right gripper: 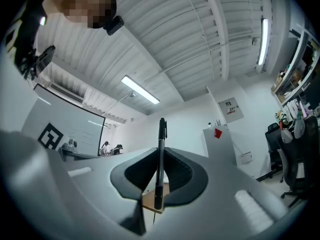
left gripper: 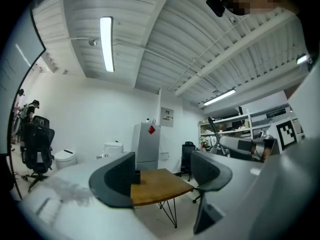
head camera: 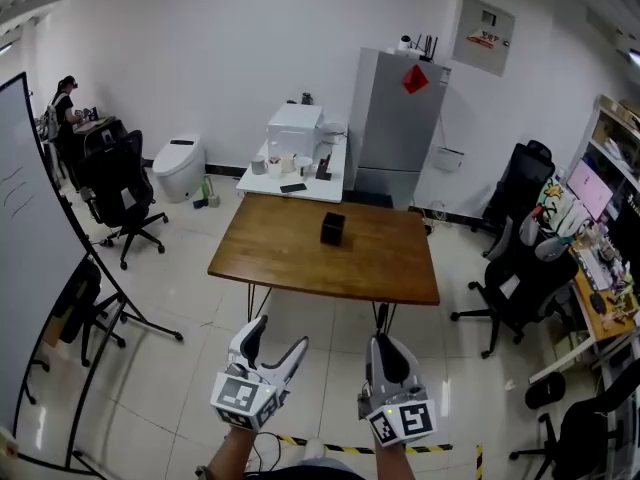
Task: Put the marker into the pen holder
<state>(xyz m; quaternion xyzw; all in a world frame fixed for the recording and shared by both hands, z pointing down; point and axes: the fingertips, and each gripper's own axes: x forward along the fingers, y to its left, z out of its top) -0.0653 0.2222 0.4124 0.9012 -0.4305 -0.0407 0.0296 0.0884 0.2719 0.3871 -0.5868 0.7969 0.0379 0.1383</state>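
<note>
Fingers, right: the fingers [right gripper: 177, 171] of the right gripper [right gripper: 160, 176] are clenched on the marker [right gripper: 160, 149], and the dark pads press it from both sides.
Marker: black and slim, it stands upright across the pads in the right gripper view. The end with a clip rises clear above the fingers, and the lower end sticks out just below them.
Fingers, left: the fingers [left gripper: 116, 178] of the left gripper [left gripper: 162, 176] are spread wide and released, with nothing between them. The room shows through the gap.
Grippers from the head view: the left gripper [head camera: 277, 343] and the right gripper [head camera: 391, 358] sit side by side low in the picture, over the tiled floor [head camera: 180, 388]. Both point toward the table and are well apart from it.
Pen holder: the pen holder [head camera: 333, 228] is a small black box standing upright on the table, toward the far edge, well apart from both grippers. In the left gripper view it peeks out just beside the left finger [left gripper: 137, 176].
Table: the table [head camera: 290, 258] has a brown wooden top on thin dark legs.
Behind the table: a low white side table [head camera: 300, 183] carries a white box and small items. A grey fridge [head camera: 395, 128] with a red tag stands beside it.
Left side: a whiteboard [head camera: 30, 268] stands on a frame, with a black office chair [head camera: 118, 183] near it and a person [head camera: 65, 98] at a far desk.
Right side: more black chairs stand by a cluttered desk.
</note>
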